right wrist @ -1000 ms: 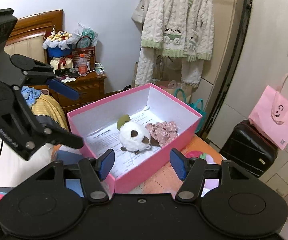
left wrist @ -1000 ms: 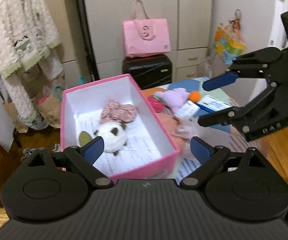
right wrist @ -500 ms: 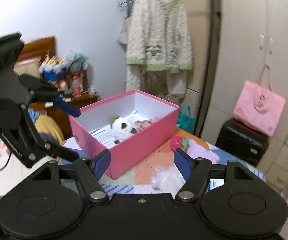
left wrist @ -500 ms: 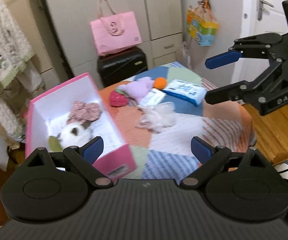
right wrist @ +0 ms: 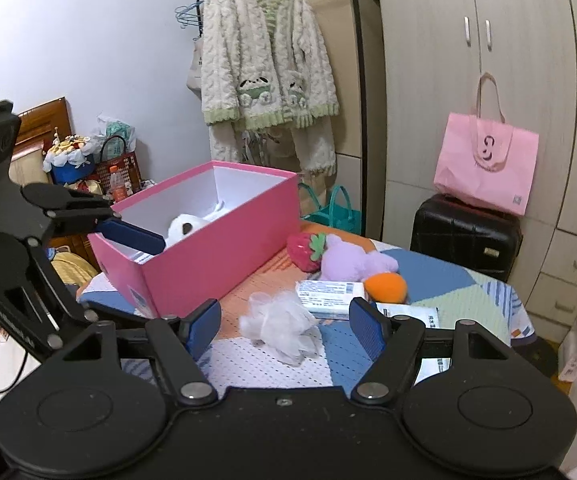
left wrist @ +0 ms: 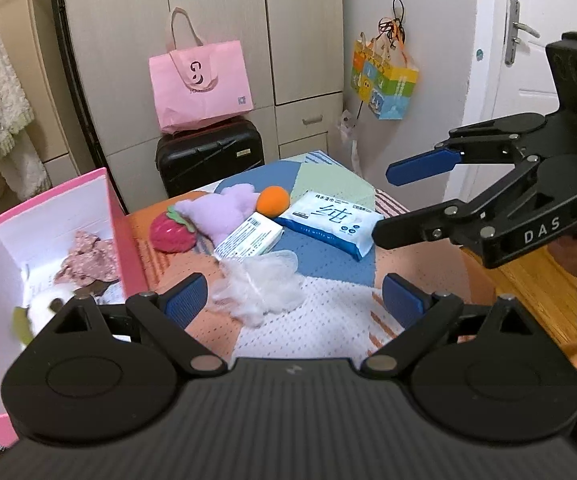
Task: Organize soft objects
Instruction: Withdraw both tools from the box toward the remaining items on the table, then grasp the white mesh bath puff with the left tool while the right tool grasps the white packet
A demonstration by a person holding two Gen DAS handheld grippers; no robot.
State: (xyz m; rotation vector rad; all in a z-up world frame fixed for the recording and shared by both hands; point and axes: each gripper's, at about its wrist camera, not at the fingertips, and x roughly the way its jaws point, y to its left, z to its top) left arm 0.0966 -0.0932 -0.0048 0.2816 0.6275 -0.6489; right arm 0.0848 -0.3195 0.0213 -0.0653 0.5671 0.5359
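Observation:
A pink box (left wrist: 118, 224) stands at the table's left and holds a white plush (right wrist: 186, 226) and a floral cloth (left wrist: 88, 262). Beside it lie a strawberry plush (left wrist: 170, 232), a purple plush (left wrist: 220, 212) and an orange ball (left wrist: 273, 201). A white fluffy tuft (left wrist: 260, 288) lies nearest on the patchwork cloth. My left gripper (left wrist: 294, 298) is open and empty, just short of the tuft. My right gripper (right wrist: 284, 326) is also open and empty, with the white tuft (right wrist: 280, 324) on the table ahead of its fingers. In the left wrist view the right gripper (left wrist: 382, 204) hangs over the table's right side.
Two packs of wipes (left wrist: 328, 220) (left wrist: 248, 236) lie among the toys. Behind the table stand a black suitcase (left wrist: 208, 160) with a pink bag (left wrist: 200, 84) on it and wardrobe doors. A knitted cardigan (right wrist: 266, 64) hangs behind the box. A wooden floor lies to the right.
Both views have swung from over the box to the toys on the table, and both grippers have come lower. The right gripper's jaws stand wider than a second ago.

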